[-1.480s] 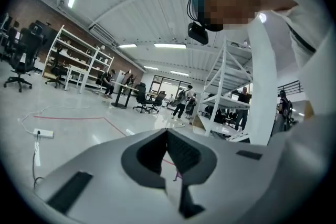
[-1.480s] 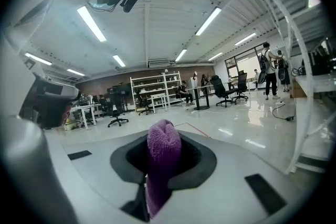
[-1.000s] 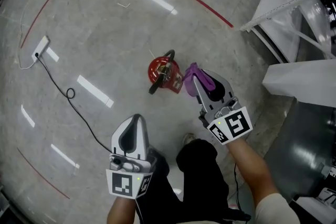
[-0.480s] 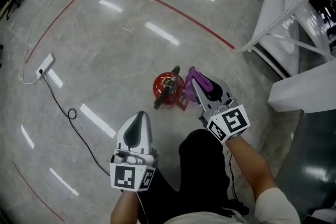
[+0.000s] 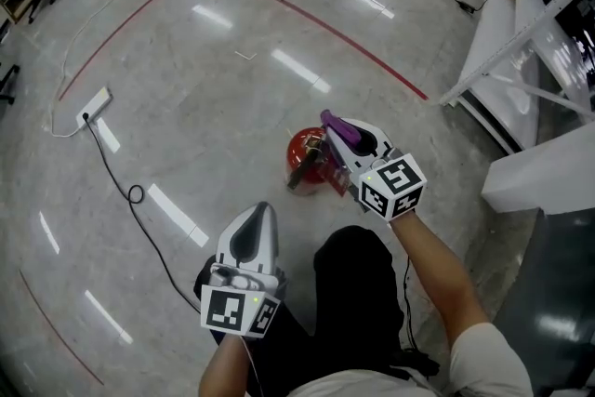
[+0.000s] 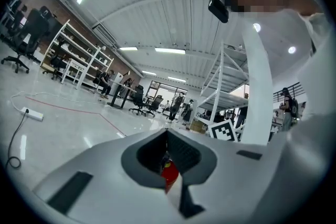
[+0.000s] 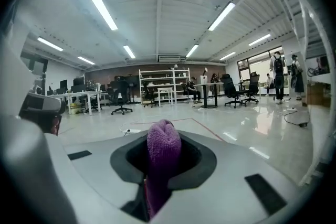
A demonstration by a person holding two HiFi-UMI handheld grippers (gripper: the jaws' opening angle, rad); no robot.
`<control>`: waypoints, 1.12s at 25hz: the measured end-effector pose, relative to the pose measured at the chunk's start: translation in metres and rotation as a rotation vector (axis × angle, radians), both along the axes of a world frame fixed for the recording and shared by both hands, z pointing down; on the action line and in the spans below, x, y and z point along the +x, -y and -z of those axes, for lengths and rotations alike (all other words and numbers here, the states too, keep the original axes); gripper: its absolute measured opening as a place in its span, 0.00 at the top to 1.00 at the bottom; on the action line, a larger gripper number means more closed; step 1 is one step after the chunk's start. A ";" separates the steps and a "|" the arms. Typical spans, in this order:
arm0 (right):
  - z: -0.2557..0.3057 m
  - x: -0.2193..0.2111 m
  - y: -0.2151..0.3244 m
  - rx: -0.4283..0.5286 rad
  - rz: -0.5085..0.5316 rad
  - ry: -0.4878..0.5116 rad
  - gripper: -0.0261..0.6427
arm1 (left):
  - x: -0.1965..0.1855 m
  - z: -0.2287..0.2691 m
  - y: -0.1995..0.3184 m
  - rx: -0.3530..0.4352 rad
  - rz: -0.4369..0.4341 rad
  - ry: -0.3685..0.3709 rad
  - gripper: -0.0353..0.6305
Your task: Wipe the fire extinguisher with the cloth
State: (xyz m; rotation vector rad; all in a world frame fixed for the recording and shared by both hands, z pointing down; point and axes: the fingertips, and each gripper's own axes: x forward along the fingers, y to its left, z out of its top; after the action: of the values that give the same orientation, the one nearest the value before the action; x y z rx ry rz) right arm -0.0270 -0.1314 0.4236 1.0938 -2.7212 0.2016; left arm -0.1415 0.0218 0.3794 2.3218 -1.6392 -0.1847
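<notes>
**A:** Which step is in hand?

**B:** I judge it is the approach, just before the first wipe. The right gripper has its jaws closed on the purple cloth; the cloth stands between them and reaches out past the tips. The fire extinguisher stands on the floor, just ahead of these jaws and below them.

**A:** And the other side?

**B:** The left gripper has its jaws together with nothing between them. The extinguisher is well ahead of them; in the left gripper view only a small red piece shows through the opening behind the tips.

**A:** What does the next move ask for?

**B:** Probably to lower the right jaws until the cloth lies on the red body, then to rub. The left jaws could steady the handle, because a standing cylinder may tip; this is my guess only.

**A:** What is unclear?

**B:** In the head view the right gripper covers one side of the extinguisher; I cannot tell whether the cloth touches it already. The right gripper view shows the cloth but not the red body.
</notes>
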 end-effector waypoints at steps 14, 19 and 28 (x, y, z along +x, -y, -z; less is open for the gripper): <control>0.002 -0.049 -0.051 -0.028 0.236 -0.024 0.86 | -0.008 -0.001 -0.006 0.009 0.036 -0.009 0.94; 0.001 -0.062 -0.071 -0.033 0.283 -0.021 0.86 | -0.010 -0.002 -0.005 0.005 0.039 -0.014 0.94; 0.001 -0.069 -0.094 -0.026 0.320 0.012 0.86 | -0.012 -0.005 -0.006 0.001 0.039 -0.024 0.94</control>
State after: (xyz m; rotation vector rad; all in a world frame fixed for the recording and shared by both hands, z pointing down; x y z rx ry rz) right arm -0.0961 -0.0375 0.4230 0.6372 -2.8451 0.1929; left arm -0.1539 0.0274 0.3845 2.2807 -1.6741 -0.2204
